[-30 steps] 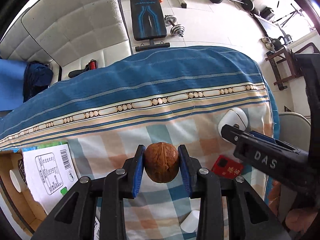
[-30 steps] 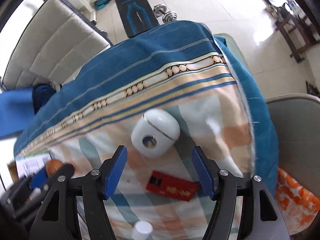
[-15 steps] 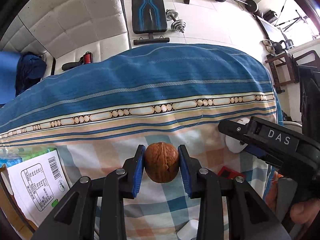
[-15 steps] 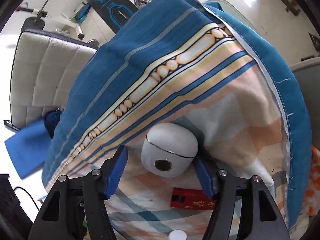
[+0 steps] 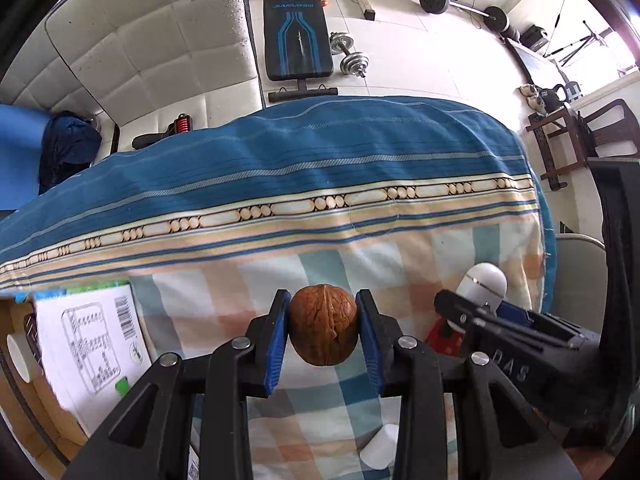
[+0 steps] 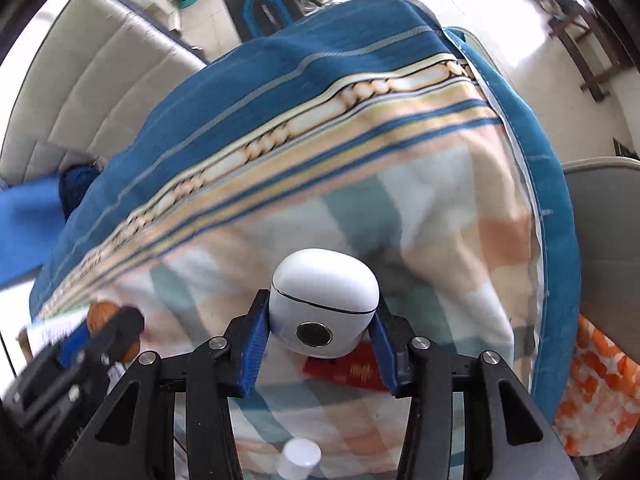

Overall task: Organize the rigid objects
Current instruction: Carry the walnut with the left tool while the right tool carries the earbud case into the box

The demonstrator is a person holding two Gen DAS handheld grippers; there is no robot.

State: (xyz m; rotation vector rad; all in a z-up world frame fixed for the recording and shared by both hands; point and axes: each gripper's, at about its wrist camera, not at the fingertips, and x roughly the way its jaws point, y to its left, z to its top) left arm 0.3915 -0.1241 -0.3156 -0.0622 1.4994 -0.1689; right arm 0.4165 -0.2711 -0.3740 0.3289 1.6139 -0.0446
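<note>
Walnut (image 5: pixel 323 324) is pinched between the jaws of the left gripper (image 5: pixel 322 330), held above the checked cloth (image 5: pixel 208 300) on the bench. The right gripper (image 6: pixel 320 334) has just been closing its jaws onto the white earbud case (image 6: pixel 325 307), now gripped. Red packet (image 6: pixel 352 372) and white cap (image 6: pixel 300 454) at 6 o'clock remain loose; the cardboard box (image 5: pixel 24 384) at 9 o'clock seems the likely destination.

Walnut (image 5: pixel 323 325) between left tongs' (image 5: pixel 323 330) pads

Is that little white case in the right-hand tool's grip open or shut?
Shut: the white case shows only a thin dark seam, its lid sitting flush.
</note>
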